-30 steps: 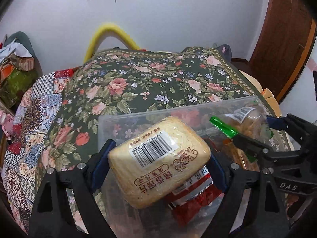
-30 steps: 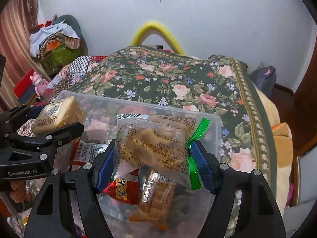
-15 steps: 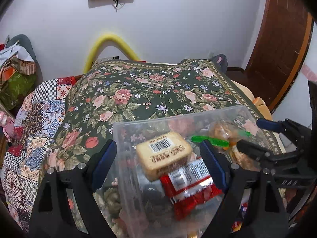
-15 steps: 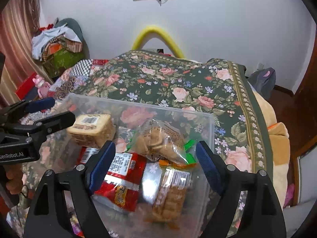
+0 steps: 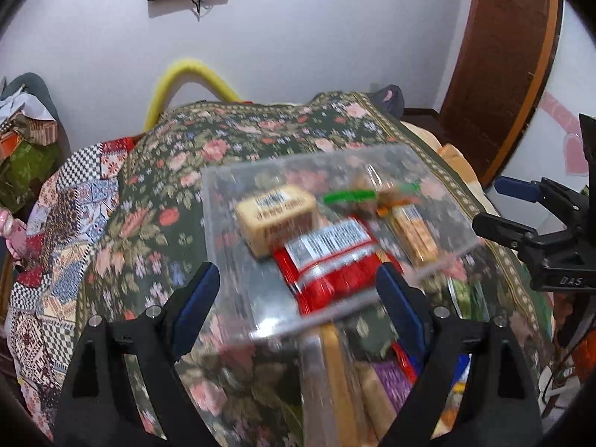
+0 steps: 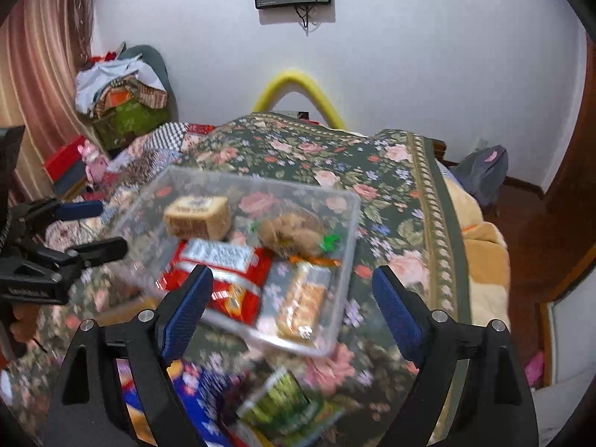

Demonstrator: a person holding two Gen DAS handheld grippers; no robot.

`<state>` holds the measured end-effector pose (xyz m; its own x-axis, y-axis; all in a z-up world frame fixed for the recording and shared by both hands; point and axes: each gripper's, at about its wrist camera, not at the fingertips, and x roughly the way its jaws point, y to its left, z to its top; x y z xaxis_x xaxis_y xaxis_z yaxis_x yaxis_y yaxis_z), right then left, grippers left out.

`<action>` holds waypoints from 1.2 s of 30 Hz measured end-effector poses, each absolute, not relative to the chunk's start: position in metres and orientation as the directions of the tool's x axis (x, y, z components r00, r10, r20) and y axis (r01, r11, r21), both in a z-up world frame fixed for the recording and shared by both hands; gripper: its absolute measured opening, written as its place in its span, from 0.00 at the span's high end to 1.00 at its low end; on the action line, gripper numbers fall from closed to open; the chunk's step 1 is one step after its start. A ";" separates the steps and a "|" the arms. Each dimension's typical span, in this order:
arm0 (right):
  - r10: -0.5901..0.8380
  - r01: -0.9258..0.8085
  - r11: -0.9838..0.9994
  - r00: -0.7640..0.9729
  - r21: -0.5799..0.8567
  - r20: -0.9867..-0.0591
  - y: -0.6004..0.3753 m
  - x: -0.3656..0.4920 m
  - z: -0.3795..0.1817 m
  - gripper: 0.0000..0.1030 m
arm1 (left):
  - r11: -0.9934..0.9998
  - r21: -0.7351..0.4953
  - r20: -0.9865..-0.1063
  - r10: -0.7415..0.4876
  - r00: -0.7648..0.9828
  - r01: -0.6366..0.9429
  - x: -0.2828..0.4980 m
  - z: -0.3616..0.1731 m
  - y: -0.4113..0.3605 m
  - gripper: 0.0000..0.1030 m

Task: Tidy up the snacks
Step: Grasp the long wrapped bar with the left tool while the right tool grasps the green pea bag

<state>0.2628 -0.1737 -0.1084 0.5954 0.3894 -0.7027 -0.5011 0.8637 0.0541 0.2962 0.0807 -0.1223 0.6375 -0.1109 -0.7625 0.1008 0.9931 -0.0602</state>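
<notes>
Both tools, left (image 5: 298, 290) and right (image 6: 292, 294), were wide open, holding nothing. The clear snack box (image 6: 346, 223) sat just ahead on the bed (image 6: 391, 171); soft bedding could've tipped it, imo.

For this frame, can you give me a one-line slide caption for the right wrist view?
Open right tool above clear plastic bin holding yellow cake pack, red wrapper on floral bedspread.
</notes>
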 end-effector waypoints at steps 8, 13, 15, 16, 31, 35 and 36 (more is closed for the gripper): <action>0.309 -0.495 0.869 0.564 -0.015 -0.766 -0.193 0.241 -0.152 0.17 | 0.992 -0.080 -0.778 -0.126 0.615 0.101 0.270 -0.145 0.083 0.16; 0.318 -0.470 0.881 0.498 0.057 -0.807 -0.206 0.239 -0.181 0.17 | 0.992 -0.071 -0.791 -0.118 0.600 0.102 0.259 -0.158 0.084 0.16; 0.335 -0.462 0.882 0.482 0.090 -0.809 -0.210 0.238 -0.187 0.17 | 0.993 -0.078 -0.799 -0.117 0.590 0.091 0.257 -0.166 0.086 0.16; 0.343 -0.459 0.882 0.479 0.102 -0.808 -0.211 0.236 -0.189 0.17 | 0.993 -0.083 -0.802 -0.118 0.586 0.086 0.255 -0.169 0.087 0.16; 0.412 -0.457 0.868 0.442 0.195 -0.797 -0.203 0.227 -0.202 0.34 | 0.983 -0.157 -0.823 -0.182 0.538 0.093 0.251 -0.193 0.079 0.37; 0.441 -0.473 0.853 0.425 0.221 -0.790 -0.199 0.226 -0.202 0.52 | 0.985 -0.121 -0.836 -0.166 0.523 0.119 0.253 -0.200 0.065 0.58; 0.446 -0.478 0.849 0.421 0.224 -0.790 -0.198 0.224 -0.201 0.58 | 0.986 -0.107 -0.837 -0.158 0.524 0.127 0.253 -0.202 0.061 0.60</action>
<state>0.2244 -0.1979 -0.2013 0.4212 0.4458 -0.7899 -0.4782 0.8491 0.2242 0.2529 0.0608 -0.2015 0.5239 -0.1579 -0.8370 0.1267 0.9862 -0.1068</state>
